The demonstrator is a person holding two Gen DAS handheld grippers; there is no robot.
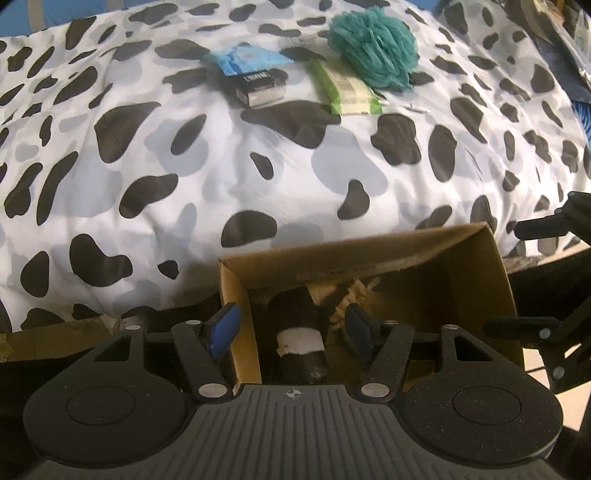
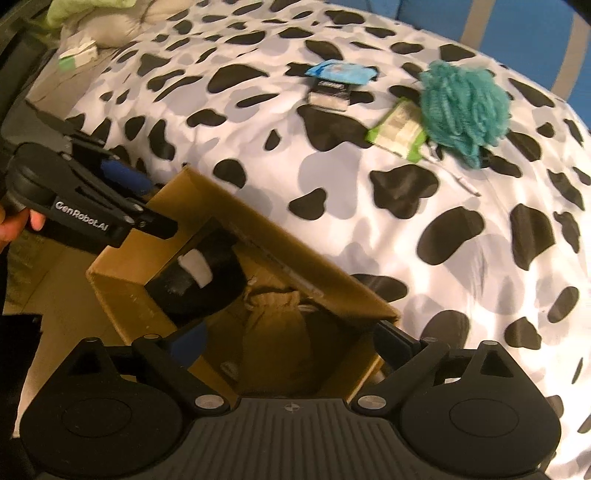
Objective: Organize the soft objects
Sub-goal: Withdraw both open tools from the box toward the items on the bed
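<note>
An open cardboard box [image 1: 476,266] [image 2: 122,295] stands against the bed's near edge. Inside lie a black roll with a white band [image 1: 299,341] [image 2: 195,273] and a tan drawstring pouch [image 2: 277,314]. My left gripper [image 1: 291,332] is open and empty above the box's left end; it also shows in the right wrist view [image 2: 122,177]. My right gripper [image 2: 291,345] is open and empty over the box's right end. On the bed lie a teal mesh pouf [image 1: 373,48] [image 2: 465,110], a green packet [image 1: 347,92] [image 2: 399,129], a blue packet [image 1: 247,61] [image 2: 340,72] and a small black box [image 1: 262,90] [image 2: 330,92].
The bed has a black-spotted white cover [image 1: 184,166] [image 2: 443,240]. A pale pillow [image 2: 114,22] and a small green-white packet [image 2: 77,51] lie at its far left. A bare floor [image 2: 62,288] lies beside the box. Blue bedding [image 2: 517,33] lies beyond.
</note>
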